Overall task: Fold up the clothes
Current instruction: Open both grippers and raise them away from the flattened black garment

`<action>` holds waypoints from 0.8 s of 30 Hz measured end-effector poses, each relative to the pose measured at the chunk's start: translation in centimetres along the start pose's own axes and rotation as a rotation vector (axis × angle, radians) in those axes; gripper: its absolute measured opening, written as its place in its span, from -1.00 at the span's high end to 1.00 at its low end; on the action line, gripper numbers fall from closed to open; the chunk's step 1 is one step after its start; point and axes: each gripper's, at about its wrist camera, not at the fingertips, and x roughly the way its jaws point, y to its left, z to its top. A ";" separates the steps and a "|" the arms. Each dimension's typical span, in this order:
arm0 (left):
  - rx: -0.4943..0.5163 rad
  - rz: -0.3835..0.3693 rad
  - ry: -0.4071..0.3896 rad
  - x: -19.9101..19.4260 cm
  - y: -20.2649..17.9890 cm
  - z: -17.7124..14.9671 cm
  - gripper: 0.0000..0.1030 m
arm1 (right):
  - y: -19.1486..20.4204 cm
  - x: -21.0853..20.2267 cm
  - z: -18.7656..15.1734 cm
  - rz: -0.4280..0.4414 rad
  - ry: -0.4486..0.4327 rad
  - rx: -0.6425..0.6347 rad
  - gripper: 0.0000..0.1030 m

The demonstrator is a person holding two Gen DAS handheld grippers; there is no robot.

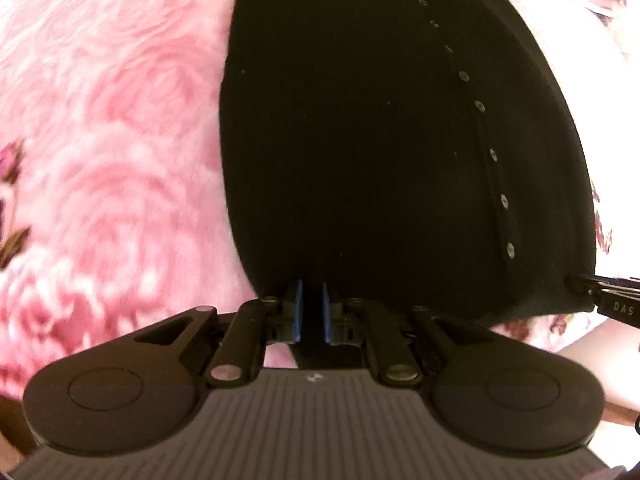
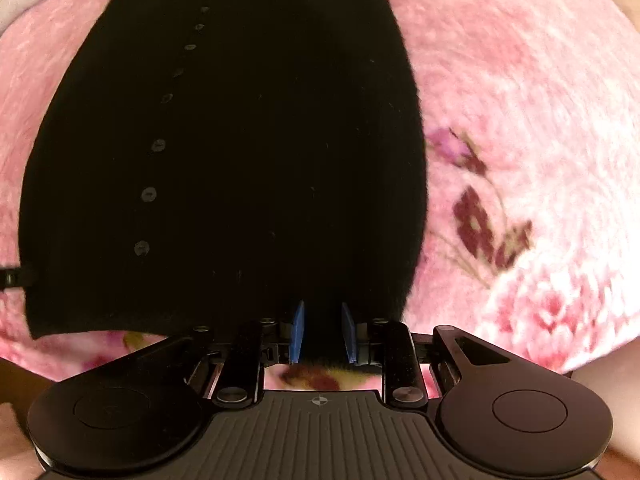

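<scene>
A black knitted cardigan with a row of small dark buttons (image 1: 400, 140) lies spread flat on a fluffy pink blanket printed with roses (image 1: 112, 140). My left claw (image 1: 311, 308) has its blue-padded fingers (image 1: 298, 308) drawn close together on the garment's near hem, black fabric pinched between them. My right claw (image 2: 322, 330) grips the same near hem further along, its blue pads (image 2: 297, 330) a little wider apart with dark cloth filling the gap. From the right wrist view the cardigan (image 2: 240, 140) stretches away from me, its button row left of centre, over the pink blanket (image 2: 520, 120).
</scene>
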 end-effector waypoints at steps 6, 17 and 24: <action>-0.059 0.050 -0.079 -6.1 -3.3 -1.9 0.84 | -0.4 -5.2 -0.2 0.009 -0.070 -0.031 0.52; -0.076 0.116 -0.326 -19.2 -10.8 -8.6 0.56 | -2.6 -19.2 -4.8 0.062 -0.241 -0.184 0.51; -0.065 0.182 -0.427 -24.9 -15.6 -10.1 0.48 | -3.8 -23.1 -5.1 0.091 -0.313 -0.173 0.51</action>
